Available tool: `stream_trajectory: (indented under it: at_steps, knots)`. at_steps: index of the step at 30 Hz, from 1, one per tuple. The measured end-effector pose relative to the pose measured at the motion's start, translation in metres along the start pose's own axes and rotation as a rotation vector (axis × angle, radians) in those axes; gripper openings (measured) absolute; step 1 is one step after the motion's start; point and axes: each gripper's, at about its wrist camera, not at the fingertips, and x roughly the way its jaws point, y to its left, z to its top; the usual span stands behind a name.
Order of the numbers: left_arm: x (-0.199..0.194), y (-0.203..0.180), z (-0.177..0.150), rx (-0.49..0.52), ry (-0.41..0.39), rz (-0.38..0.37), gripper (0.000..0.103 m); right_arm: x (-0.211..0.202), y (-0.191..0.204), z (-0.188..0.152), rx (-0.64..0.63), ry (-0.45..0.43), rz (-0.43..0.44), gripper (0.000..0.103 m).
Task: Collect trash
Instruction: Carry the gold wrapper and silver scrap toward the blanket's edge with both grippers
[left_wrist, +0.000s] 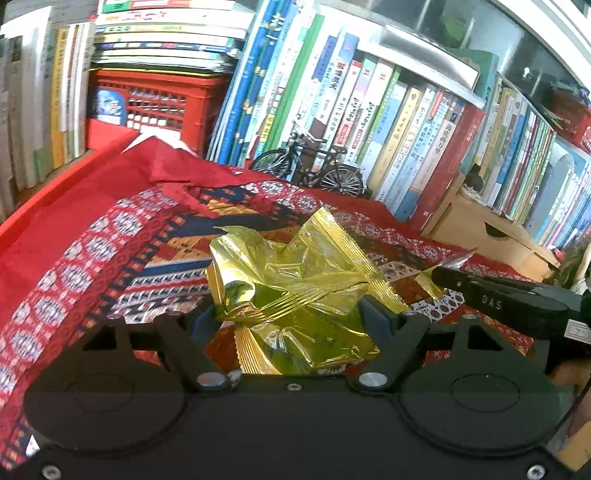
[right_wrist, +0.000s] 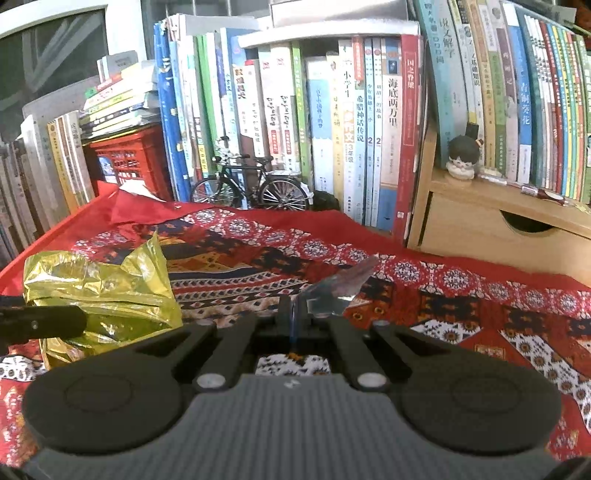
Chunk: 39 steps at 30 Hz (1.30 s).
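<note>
A crumpled gold foil wrapper (left_wrist: 295, 280) sits between the fingers of my left gripper (left_wrist: 290, 317), which is closed on its sides and holds it just above the patterned red cloth (left_wrist: 110, 251). In the right wrist view the same gold wrapper (right_wrist: 99, 291) is at the left, with one left finger (right_wrist: 44, 325) against it. My right gripper (right_wrist: 295, 314) is shut on a small clear, silvery scrap of wrapper (right_wrist: 340, 288) that sticks up and to the right from its tips. The right gripper (left_wrist: 443, 275) also shows at the right of the left wrist view, next to the gold wrapper.
Rows of books (right_wrist: 332, 110) line the back. A model bicycle (right_wrist: 251, 184) and a red crate (right_wrist: 129, 158) stand before them. A wooden drawer box (right_wrist: 498, 229) with a small figurine (right_wrist: 463, 157) is at the right. Crumpled red paper (right_wrist: 140, 210) lies at the back left.
</note>
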Motion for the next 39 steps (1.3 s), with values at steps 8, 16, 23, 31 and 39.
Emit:
stream_trajectory:
  at_steps: [8, 16, 23, 31, 39]
  knots:
    - [-0.04, 0.014, -0.019, 0.0, -0.019, 0.011, 0.078, -0.03, 0.024, -0.012, -0.009, -0.016, 0.016, 0.002]
    - [-0.079, 0.033, -0.046, -0.003, -0.01, 0.012, 0.078, -0.064, 0.054, -0.033, -0.017, -0.015, 0.019, 0.002]
    - [-0.113, 0.042, -0.066, -0.001, -0.024, -0.003, 0.078, -0.095, 0.079, -0.052, -0.026, -0.015, 0.015, 0.002]
    - [-0.155, 0.049, -0.091, 0.047, -0.031, -0.008, 0.078, -0.132, 0.115, -0.083, -0.048, -0.009, 0.016, 0.002]
    - [-0.195, 0.061, -0.11, 0.08, -0.033, -0.025, 0.078, -0.165, 0.141, -0.109, -0.002, -0.006, 0.028, 0.002]
